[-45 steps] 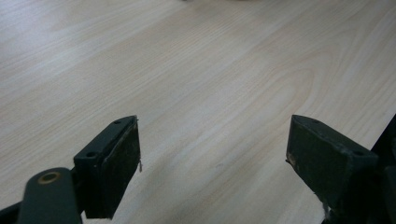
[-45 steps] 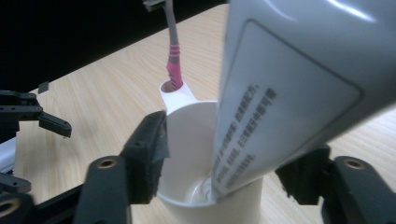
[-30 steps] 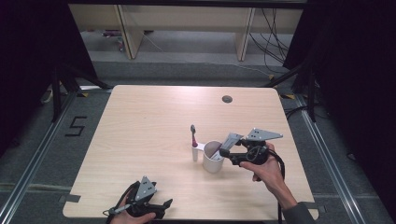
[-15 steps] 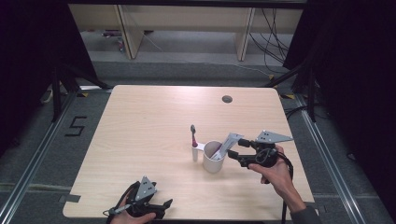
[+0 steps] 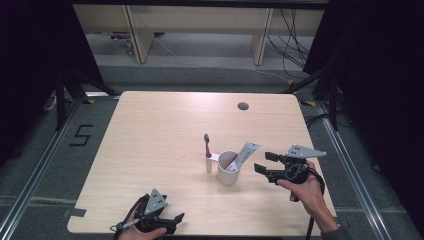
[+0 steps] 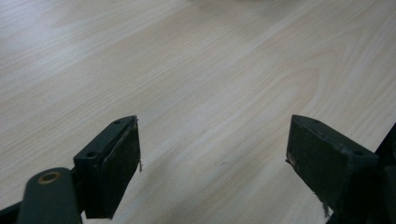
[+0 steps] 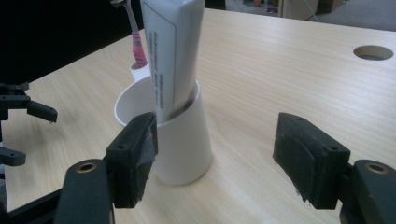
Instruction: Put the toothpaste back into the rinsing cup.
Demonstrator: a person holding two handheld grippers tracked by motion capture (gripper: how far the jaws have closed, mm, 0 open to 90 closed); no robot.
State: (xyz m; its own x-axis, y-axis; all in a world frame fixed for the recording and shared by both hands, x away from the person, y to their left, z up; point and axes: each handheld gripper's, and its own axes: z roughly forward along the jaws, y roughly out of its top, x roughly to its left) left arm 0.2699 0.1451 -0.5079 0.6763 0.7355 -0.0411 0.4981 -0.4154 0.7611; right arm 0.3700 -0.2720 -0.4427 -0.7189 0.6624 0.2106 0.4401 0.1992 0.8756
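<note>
High view: a white cup [image 5: 229, 170] on the wooden table [image 5: 160, 135] holds a toothpaste tube [image 5: 244, 153]; a toothbrush [image 5: 207, 150] stands beside; floor marking "5" [image 5: 81, 135]. Left gripper [image 5: 172, 219] released near the front edge. Right gripper view: right gripper [image 7: 215, 156] released, cup just ahead, tube's print unreadable.

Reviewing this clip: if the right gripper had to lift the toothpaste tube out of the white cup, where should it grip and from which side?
Likely the tube's free upper end, which leans out over the cup rim toward the open right gripper. Come from that side, above the rim, closing across its flat faces.
</note>
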